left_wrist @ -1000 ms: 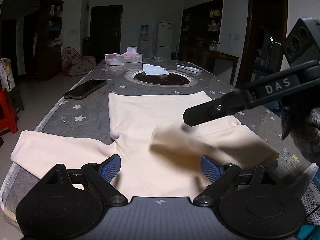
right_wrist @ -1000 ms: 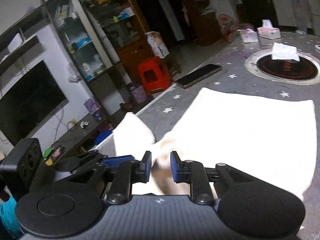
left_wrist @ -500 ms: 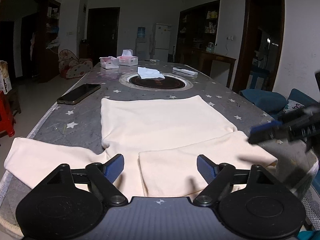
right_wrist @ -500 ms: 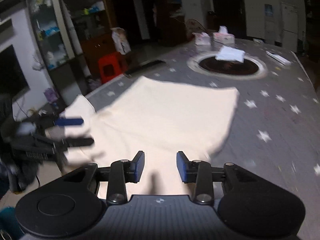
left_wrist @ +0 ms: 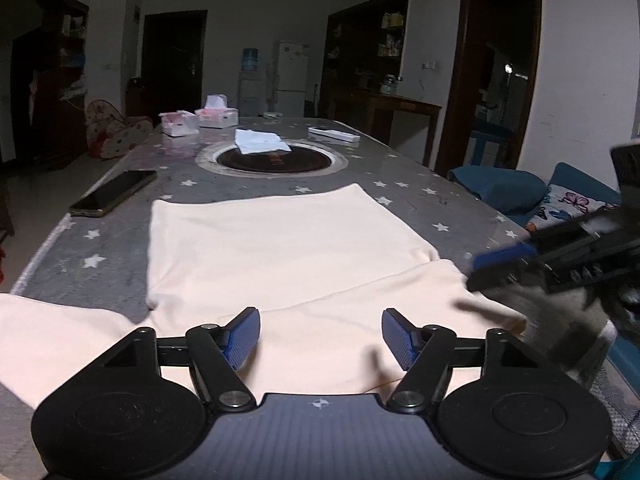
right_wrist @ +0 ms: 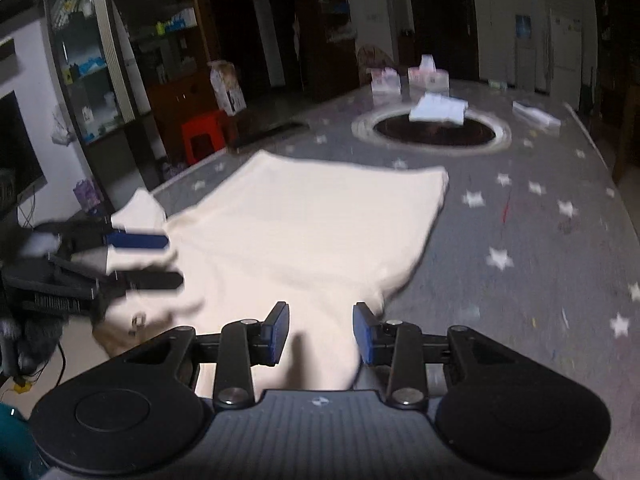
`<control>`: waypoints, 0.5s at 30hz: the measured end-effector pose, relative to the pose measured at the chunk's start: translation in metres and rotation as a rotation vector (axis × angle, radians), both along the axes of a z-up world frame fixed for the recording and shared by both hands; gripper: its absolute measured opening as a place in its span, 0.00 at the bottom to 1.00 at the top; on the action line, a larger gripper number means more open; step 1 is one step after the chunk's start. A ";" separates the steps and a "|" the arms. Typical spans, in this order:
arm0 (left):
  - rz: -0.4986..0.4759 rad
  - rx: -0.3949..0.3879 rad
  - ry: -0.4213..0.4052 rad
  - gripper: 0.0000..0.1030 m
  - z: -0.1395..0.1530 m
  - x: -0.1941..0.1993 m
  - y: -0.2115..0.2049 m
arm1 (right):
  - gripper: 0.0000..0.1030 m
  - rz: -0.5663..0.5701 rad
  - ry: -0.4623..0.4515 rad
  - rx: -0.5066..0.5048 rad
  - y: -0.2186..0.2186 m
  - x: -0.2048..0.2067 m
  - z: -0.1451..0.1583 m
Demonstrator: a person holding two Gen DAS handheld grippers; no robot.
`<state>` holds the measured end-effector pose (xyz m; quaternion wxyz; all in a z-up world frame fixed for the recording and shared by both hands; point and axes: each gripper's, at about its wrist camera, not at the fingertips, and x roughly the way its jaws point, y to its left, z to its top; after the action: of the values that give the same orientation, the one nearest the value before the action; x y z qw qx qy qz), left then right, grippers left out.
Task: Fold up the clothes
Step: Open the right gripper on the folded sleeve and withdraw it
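Note:
A cream long-sleeved top [left_wrist: 280,248] lies flat on the grey star-patterned table [left_wrist: 420,208]. Its right sleeve [left_wrist: 380,304] is folded across the body near me; its left sleeve [left_wrist: 48,336] lies stretched out to the left. My left gripper [left_wrist: 320,336] is open and empty above the near edge of the top. My right gripper [right_wrist: 320,332] is open and empty over the folded sleeve [right_wrist: 304,292]. The right gripper also shows in the left wrist view [left_wrist: 500,268], at the top's right edge. The left gripper shows in the right wrist view [right_wrist: 160,260], open.
A phone [left_wrist: 114,198] lies on the table's left side. A round black hotplate [left_wrist: 276,158] with a white cloth [left_wrist: 260,142] sits beyond the top. Tissue boxes [left_wrist: 200,120] and a white remote [left_wrist: 334,134] stand at the far end. A blue sofa [left_wrist: 520,192] is at the right.
My right gripper let go of the sleeve after laying it across the body, opened, and drew back to the right. My left gripper stayed open and shifted slightly.

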<state>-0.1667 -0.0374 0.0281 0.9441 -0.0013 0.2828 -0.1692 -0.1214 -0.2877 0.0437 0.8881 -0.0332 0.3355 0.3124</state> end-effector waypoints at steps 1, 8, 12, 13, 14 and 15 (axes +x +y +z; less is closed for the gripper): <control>-0.002 0.001 0.006 0.67 -0.002 0.001 -0.001 | 0.34 0.007 -0.008 0.002 0.004 0.003 0.000; 0.010 0.001 0.054 0.66 -0.014 0.007 0.003 | 0.34 0.021 0.002 -0.050 0.019 0.018 -0.018; 0.014 -0.007 0.045 0.66 -0.011 0.001 0.006 | 0.35 0.043 -0.041 -0.074 0.026 0.010 -0.010; 0.016 -0.007 0.039 0.66 -0.009 0.000 0.006 | 0.38 0.055 -0.050 -0.075 0.028 0.008 -0.008; 0.016 -0.007 0.036 0.66 -0.008 -0.001 0.008 | 0.39 0.066 -0.059 -0.077 0.031 0.006 -0.006; 0.016 -0.007 0.032 0.66 -0.008 -0.003 0.009 | 0.43 0.078 -0.068 -0.079 0.034 0.003 -0.006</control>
<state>-0.1696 -0.0282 0.0203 0.9408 -0.0096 0.2973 -0.1626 -0.1181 -0.2537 0.0381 0.8840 -0.0918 0.3156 0.3323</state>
